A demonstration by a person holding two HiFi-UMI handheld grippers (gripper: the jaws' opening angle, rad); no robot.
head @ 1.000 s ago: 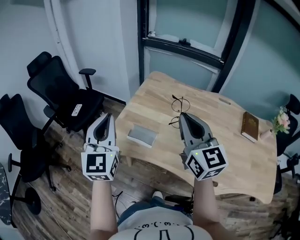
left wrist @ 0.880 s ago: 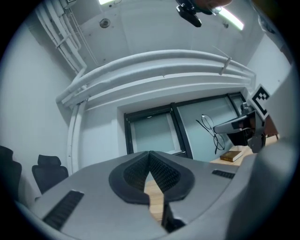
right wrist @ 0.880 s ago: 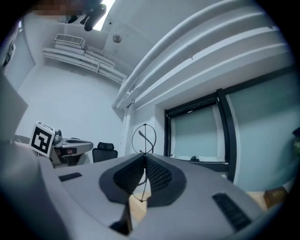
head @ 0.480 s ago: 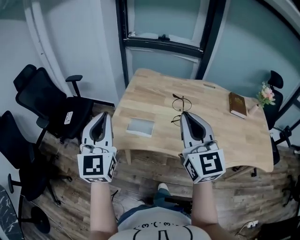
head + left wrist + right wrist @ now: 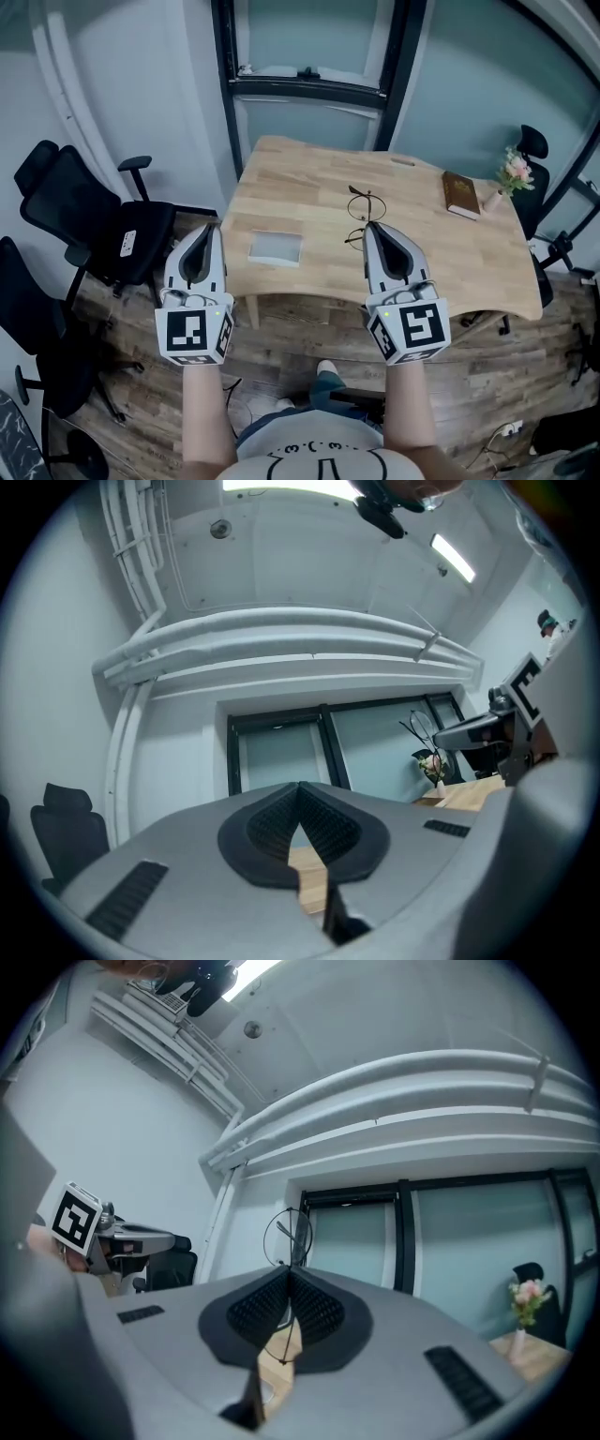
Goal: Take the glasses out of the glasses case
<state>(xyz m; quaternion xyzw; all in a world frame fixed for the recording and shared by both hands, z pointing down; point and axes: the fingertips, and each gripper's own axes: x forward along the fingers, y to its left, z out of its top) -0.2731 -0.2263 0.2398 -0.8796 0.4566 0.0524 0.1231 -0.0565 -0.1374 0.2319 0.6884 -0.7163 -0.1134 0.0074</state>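
While the right gripper (image 5: 369, 227) is clamping shut on the thin wire frame of the glasses (image 5: 362, 216), they are hanging over the table (image 5: 309, 187), well clear of the glasses case (image 5: 277, 247). Judged light, springy and fragile; the frame is the place to grip, not the lenses. Their long axis is pointing away from the person, one lens beyond the other. The left gripper (image 5: 208, 229) is showing its jaws together, empty.

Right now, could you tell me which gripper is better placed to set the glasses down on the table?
Right. The right gripper is shut on the glasses and could lower them to the table; the left gripper is shut and empty.
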